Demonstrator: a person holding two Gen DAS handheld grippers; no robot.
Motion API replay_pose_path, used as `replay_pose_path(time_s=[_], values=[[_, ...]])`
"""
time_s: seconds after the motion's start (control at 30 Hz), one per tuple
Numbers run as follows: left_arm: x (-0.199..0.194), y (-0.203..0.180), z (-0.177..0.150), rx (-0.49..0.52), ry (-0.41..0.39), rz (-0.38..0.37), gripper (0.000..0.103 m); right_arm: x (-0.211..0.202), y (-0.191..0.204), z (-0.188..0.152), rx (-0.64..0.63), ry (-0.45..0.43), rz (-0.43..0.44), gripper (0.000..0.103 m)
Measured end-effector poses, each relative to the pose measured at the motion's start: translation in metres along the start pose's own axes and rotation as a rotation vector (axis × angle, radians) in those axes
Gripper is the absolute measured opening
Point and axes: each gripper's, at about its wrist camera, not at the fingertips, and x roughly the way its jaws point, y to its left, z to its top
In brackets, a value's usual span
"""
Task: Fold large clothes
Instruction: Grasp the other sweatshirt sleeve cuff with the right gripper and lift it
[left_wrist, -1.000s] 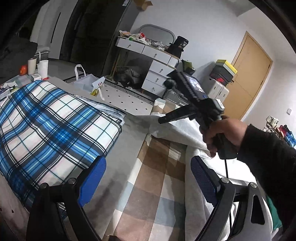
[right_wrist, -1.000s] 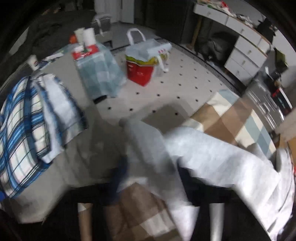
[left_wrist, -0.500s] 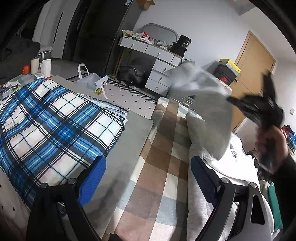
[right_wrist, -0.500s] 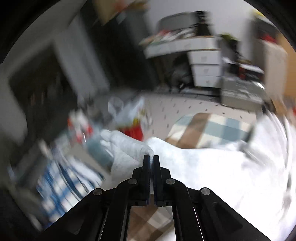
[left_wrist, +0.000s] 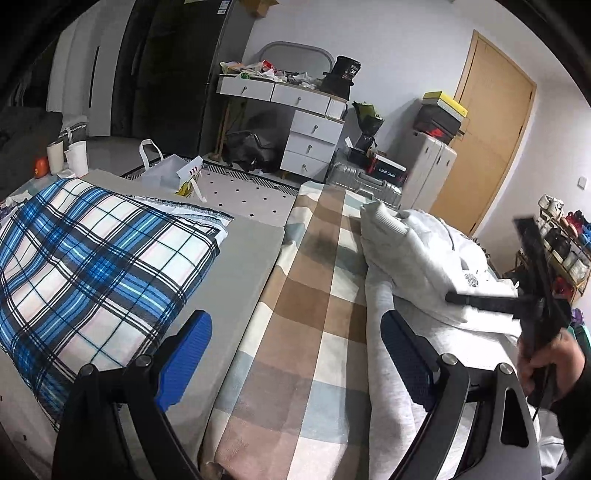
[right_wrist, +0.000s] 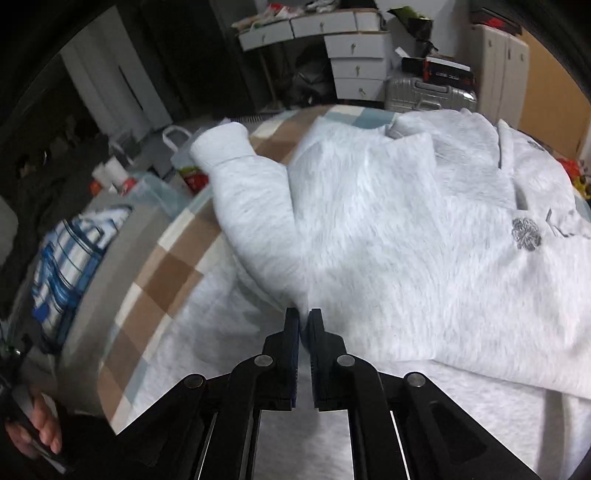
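Note:
A light grey sweatshirt (right_wrist: 424, 240) with a flower logo lies on the checked blanket (right_wrist: 159, 280). Its sleeve (right_wrist: 251, 206) is folded in over the body, cuff pointing away. My right gripper (right_wrist: 303, 317) hangs low over the fold where sleeve meets body. Its jaws are opening with a narrow gap, and the cloth lies at the tips, not pinched. In the left wrist view the same sweatshirt (left_wrist: 417, 251) is heaped at the right, with the right gripper (left_wrist: 452, 297) held over it. My left gripper (left_wrist: 295, 354) stands wide open above the blanket (left_wrist: 314, 295), with nothing between its blue pads.
A folded blue plaid cloth (left_wrist: 92, 258) rests on a grey mat (left_wrist: 240, 266) to the left. Beyond the bed are a white drawer desk (left_wrist: 314, 136), a silver suitcase (left_wrist: 365, 184), a white bag (left_wrist: 166, 173) on the dotted floor and a wooden door (left_wrist: 491, 129).
The right gripper swung the sleeve from the left across onto the sweatshirt's body and came down at the right. Its jaws, pressed together half a second ago, now show a slit.

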Motion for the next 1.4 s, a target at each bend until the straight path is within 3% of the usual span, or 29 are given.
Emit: replay_pose_path(time_s=[0.03, 0.07, 0.1, 0.13, 0.17, 0.23, 0.33, 0.4, 0.5, 0.53, 0.57, 0.6, 0.63, 0.67, 0.8, 0.9, 0.97, 1.07, 1.17, 1.27, 1.4], values=[[0.000, 0.000, 0.001, -0.003, 0.001, 0.001, 0.090, -0.005, 0.002, 0.005, -0.017, -0.017, 0.005, 0.016], [0.000, 0.002, 0.001, -0.011, 0.002, 0.000, 0.090, -0.013, 0.007, 0.013, -0.046, -0.053, 0.009, 0.034], [0.000, 0.003, 0.002, -0.016, 0.004, -0.001, 0.090, -0.016, 0.010, 0.018, -0.064, -0.083, 0.006, 0.062], [0.001, 0.004, 0.002, -0.020, 0.006, -0.001, 0.090, -0.022, 0.019, 0.026, -0.095, -0.130, 0.009, 0.073], [0.002, 0.004, 0.002, -0.022, 0.009, -0.001, 0.090, -0.025, 0.026, 0.032, -0.126, -0.162, 0.002, 0.078], [0.003, 0.006, 0.003, -0.026, 0.014, -0.005, 0.090, -0.024, 0.050, 0.050, -0.198, -0.184, -0.039, 0.078], [0.002, 0.004, 0.002, -0.028, 0.011, -0.005, 0.090, 0.008, 0.084, 0.077, -0.275, -0.122, -0.091, 0.077], [0.001, 0.006, 0.002, -0.030, 0.007, -0.005, 0.090, 0.044, 0.107, 0.090, -0.345, -0.040, -0.171, 0.077], [0.001, 0.009, 0.003, -0.042, 0.010, -0.009, 0.090, 0.095, 0.121, 0.097, -0.425, 0.071, -0.304, 0.074], [0.001, 0.009, 0.003, -0.045, 0.011, -0.010, 0.090, 0.108, 0.123, 0.097, -0.435, 0.100, -0.332, 0.068], [0.001, 0.010, 0.002, -0.048, 0.011, -0.011, 0.090, 0.119, 0.124, 0.099, -0.443, 0.137, -0.362, 0.035], [0.001, 0.011, 0.002, -0.050, 0.013, -0.013, 0.090, 0.126, 0.125, 0.103, -0.437, 0.170, -0.361, 0.011], [0.001, 0.011, 0.002, -0.051, 0.012, -0.015, 0.090, 0.120, 0.121, 0.107, -0.412, 0.165, -0.318, 0.011], [0.001, 0.012, 0.002, -0.052, 0.011, -0.015, 0.090, 0.107, 0.119, 0.116, -0.378, 0.123, -0.275, 0.010], [0.003, 0.009, 0.002, -0.056, 0.016, -0.019, 0.090, -0.003, 0.109, 0.168, -0.221, -0.201, -0.077, 0.010], [0.002, 0.002, 0.001, -0.027, 0.009, -0.006, 0.090, -0.097, 0.072, 0.189, -0.041, -0.483, 0.118, 0.010], [0.000, 0.001, 0.000, -0.013, 0.001, 0.005, 0.090, -0.163, 0.022, 0.183, 0.123, -0.718, 0.242, 0.010], [0.001, -0.004, 0.000, 0.010, -0.004, 0.020, 0.090, -0.210, -0.060, 0.155, 0.378, -0.890, 0.303, 0.010], [0.003, -0.008, 0.000, 0.030, -0.007, 0.033, 0.090, -0.213, -0.136, 0.107, 0.575, -0.889, 0.184, 0.011], [0.005, -0.015, -0.002, 0.051, -0.005, 0.046, 0.090, -0.175, -0.210, 0.036, 0.762, -0.769, 0.080, 0.011], [0.010, -0.028, -0.006, 0.113, 0.003, 0.074, 0.090, -0.108, -0.280, -0.058, 0.941, -0.574, -0.030, 0.011]])
